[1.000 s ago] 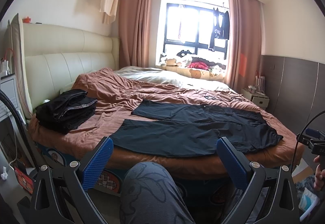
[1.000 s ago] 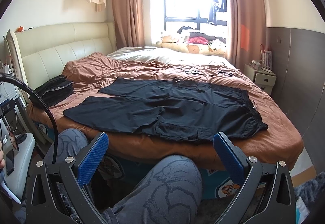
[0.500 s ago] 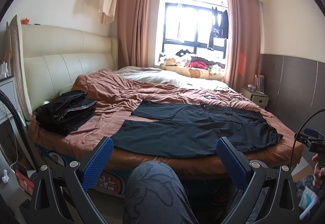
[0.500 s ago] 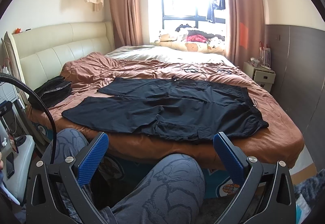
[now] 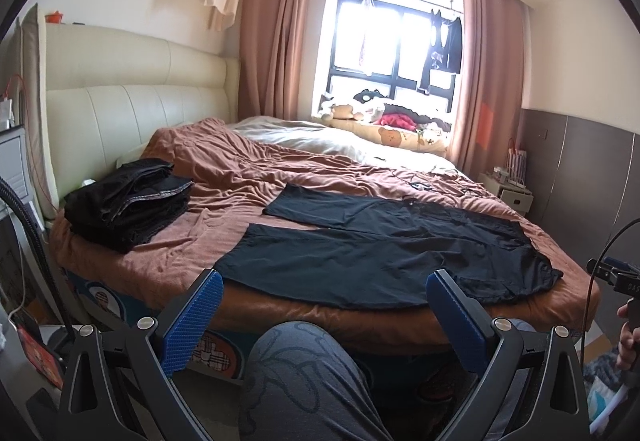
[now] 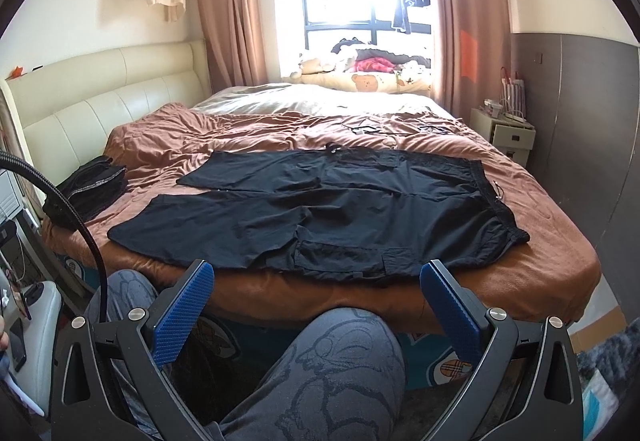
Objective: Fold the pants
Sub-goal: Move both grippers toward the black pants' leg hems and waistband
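Black pants [image 6: 320,213] spread flat along the bed's [image 6: 560,241] near edge, left gripper [image 5: 324,301] and right gripper [image 6: 316,293] both held wide apart, empty, above the person's knees, short of the bed.

Left gripper [image 5: 324,293]: fingers [image 5: 192,321] spread wide, nothing between them, held low above a raised knee [image 5: 304,369]. Right gripper [image 6: 316,287]: fingers [image 6: 182,311] likewise spread wide and empty, above the other knee [image 6: 344,357]. Right hand [image 5: 628,337] partly visible at frame edge.
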The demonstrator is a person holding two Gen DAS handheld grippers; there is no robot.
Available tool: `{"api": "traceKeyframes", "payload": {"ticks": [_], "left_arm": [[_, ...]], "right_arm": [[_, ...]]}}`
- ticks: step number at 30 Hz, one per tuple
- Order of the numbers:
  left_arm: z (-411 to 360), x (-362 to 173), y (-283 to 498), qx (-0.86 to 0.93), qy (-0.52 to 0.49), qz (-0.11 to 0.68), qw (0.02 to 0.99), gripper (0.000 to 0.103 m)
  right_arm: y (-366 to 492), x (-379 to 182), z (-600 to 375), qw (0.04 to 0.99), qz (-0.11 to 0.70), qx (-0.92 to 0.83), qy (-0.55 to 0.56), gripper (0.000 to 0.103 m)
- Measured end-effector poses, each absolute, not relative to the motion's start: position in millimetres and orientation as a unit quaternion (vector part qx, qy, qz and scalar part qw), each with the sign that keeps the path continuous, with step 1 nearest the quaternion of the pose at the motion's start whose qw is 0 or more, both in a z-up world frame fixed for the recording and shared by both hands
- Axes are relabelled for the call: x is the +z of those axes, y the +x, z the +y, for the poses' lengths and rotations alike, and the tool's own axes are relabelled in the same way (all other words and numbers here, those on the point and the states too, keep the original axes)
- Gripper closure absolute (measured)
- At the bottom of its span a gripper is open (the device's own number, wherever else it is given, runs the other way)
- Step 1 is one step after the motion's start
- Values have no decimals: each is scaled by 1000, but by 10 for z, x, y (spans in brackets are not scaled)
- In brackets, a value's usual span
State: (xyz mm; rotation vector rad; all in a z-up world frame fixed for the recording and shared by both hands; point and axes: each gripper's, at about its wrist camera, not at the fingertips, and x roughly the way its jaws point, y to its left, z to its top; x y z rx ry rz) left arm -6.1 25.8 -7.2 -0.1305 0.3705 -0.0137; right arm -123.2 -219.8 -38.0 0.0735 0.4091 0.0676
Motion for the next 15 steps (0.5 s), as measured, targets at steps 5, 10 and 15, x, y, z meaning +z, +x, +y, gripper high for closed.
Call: {"api": "traceKeyframes", "payload": {"ticks": [5, 10, 15], "left_arm": [[375, -182, 107, 0, -78, 198, 977, 0], [503, -287, 256, -1, -99, 209, 973, 0], [596, -415, 486, 9, -111, 232, 966, 0]], "right_arm": [[-1149, -360, -2244, 977, 209, 15, 43, 0], [-1044, -305, -2300, 974, 220, 3, 47, 0], [-844, -334, -2408, 971, 231, -11, 59, 0]]}}
